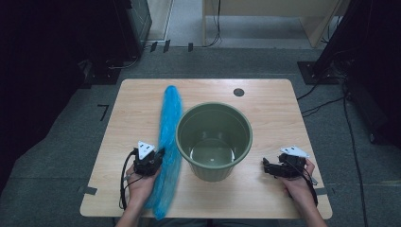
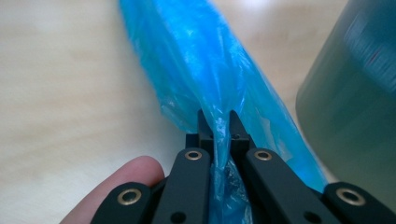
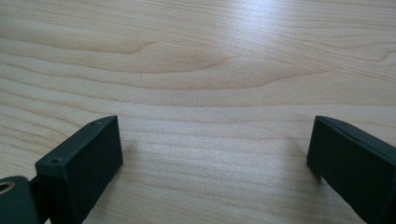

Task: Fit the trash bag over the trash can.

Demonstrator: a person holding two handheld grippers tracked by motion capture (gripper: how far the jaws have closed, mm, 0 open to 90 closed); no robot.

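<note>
Left gripper (image 2: pixel 217 128) pinches the blue plastic bag (image 1: pixel 168 142) left of the green bucket (image 1: pixel 213 139); the thin film may slip free, while right gripper (image 3: pixel 212 154) gapes empty.

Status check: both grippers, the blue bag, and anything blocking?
Left hand-held gripper shut on blue bag. Right hand-held gripper open, over bare table. Bag lies stretched beside green bin, left of it. Nothing blocking.

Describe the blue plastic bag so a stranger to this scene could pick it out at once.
Start at the green bucket standing mid-table. Directly to its left lies the blue plastic bag, a long crinkled strip running from far side to near edge, pinched by the left gripper. It is the table's one bright blue, soft thing.
</note>
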